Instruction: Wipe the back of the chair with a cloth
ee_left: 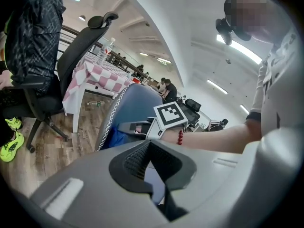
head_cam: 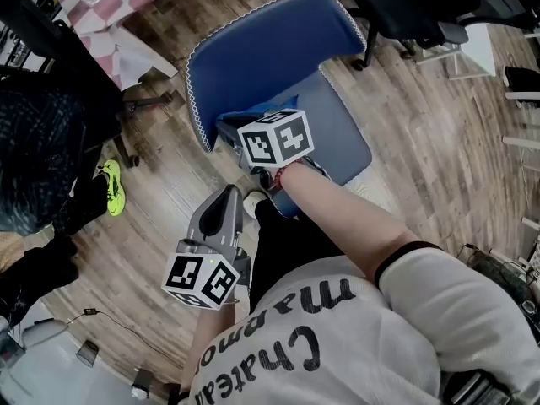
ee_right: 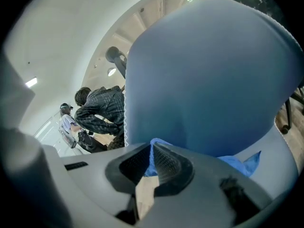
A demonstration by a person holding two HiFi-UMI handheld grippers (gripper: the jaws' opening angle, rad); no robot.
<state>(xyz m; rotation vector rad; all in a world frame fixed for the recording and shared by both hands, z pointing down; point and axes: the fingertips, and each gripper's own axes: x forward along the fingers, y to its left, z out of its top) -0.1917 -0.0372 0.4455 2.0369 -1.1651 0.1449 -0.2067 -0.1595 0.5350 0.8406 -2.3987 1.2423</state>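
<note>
The blue chair's back point(head_cam: 270, 49) rises in front of me, its seat point(head_cam: 346, 137) below it. My right gripper point(head_cam: 232, 131) is low on the backrest's left side, shut on a blue cloth point(head_cam: 253, 115). In the right gripper view the cloth point(ee_right: 151, 156) is bunched between the jaws, with a loose end point(ee_right: 243, 164) hanging right, and the chair back point(ee_right: 209, 75) fills the frame close ahead. My left gripper point(head_cam: 226, 197) is held lower, near my leg and off the chair, shut and empty. Its own view shows the chair back point(ee_left: 130, 103), the right gripper point(ee_left: 129, 127) and the cloth point(ee_left: 115, 137).
A black office chair draped with a dark jacket point(head_cam: 34, 142) stands at the left, a neon yellow shoe point(head_cam: 114, 188) beside it. A table with a pink checked cover point(head_cam: 110, 7) is at the back left. Another black chair point(head_cam: 413, 7) sits at the back right. The floor is wood.
</note>
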